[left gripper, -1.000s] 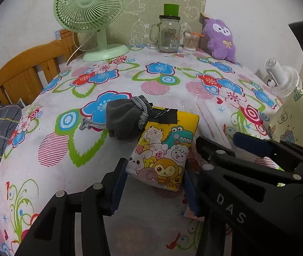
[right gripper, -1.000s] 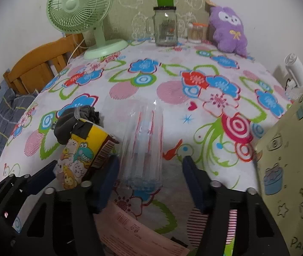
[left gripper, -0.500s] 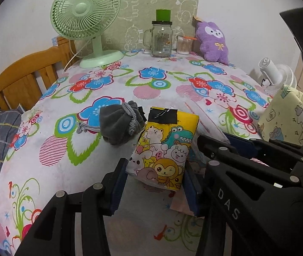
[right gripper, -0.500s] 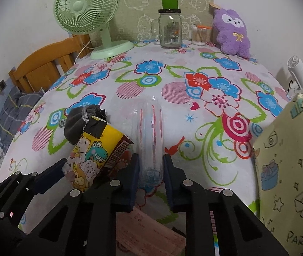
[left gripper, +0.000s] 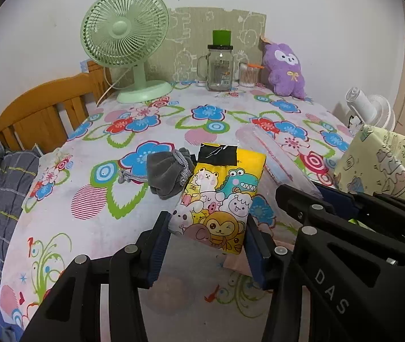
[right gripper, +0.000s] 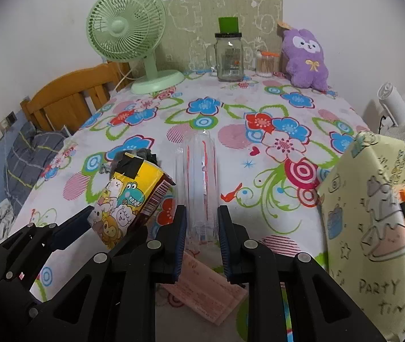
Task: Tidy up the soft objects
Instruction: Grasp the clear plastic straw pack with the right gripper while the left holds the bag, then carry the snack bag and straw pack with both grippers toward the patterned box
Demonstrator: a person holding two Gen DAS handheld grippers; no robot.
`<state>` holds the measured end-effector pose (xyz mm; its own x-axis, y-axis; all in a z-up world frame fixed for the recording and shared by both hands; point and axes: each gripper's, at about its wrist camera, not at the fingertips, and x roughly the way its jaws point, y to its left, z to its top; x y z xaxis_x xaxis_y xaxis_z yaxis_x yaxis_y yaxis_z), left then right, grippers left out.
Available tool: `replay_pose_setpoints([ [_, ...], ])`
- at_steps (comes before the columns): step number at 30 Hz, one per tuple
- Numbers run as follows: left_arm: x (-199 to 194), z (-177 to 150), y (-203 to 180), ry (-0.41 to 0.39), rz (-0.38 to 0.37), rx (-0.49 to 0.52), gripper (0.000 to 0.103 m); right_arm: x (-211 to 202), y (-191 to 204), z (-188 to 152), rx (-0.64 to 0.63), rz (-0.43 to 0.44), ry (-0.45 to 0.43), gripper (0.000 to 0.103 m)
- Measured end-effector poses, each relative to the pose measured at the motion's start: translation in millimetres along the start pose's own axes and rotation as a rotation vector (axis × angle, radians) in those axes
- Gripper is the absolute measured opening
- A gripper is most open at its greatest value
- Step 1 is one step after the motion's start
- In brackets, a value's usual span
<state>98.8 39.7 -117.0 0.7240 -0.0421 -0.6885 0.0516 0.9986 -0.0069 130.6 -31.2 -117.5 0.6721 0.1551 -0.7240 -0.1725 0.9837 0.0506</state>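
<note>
Both hand-held grippers clamped on packs, held above the near edge of the worktop.

Left hand-held gripper [left gripper: 206,238] is clenched on the cartoon-print tissue pack [left gripper: 221,196]; pads are pressed on its lower sides, and the pack is seen raised off the floral cloth of the worktop [right gripper: 259,108]. Right hand-held gripper [right gripper: 202,233] is clenched on the clear plastic pack [right gripper: 199,182], its jaws having just been closing onto the pack's near end. A grey drawstring pouch [left gripper: 165,173] is seen on the cloth just behind the tissue pack; contact cannot be told. A pink flat pack [right gripper: 205,293] is seen lying at the near edge under the right jaws. A patterned gift bag [right gripper: 373,228] is seen at the right edge. A purple plush [right gripper: 305,57], glass jar [right gripper: 229,57] and green fan [right gripper: 128,28] are seen along the far edge.
</note>
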Motion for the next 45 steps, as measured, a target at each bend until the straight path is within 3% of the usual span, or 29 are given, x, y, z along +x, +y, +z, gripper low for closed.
replay_pose_setpoints([
  [45, -109, 25, -49, -0.203, -0.02, 0.071, 0.051, -138, -24, 6, -0.013, -0.019, -0.232, 0.025],
])
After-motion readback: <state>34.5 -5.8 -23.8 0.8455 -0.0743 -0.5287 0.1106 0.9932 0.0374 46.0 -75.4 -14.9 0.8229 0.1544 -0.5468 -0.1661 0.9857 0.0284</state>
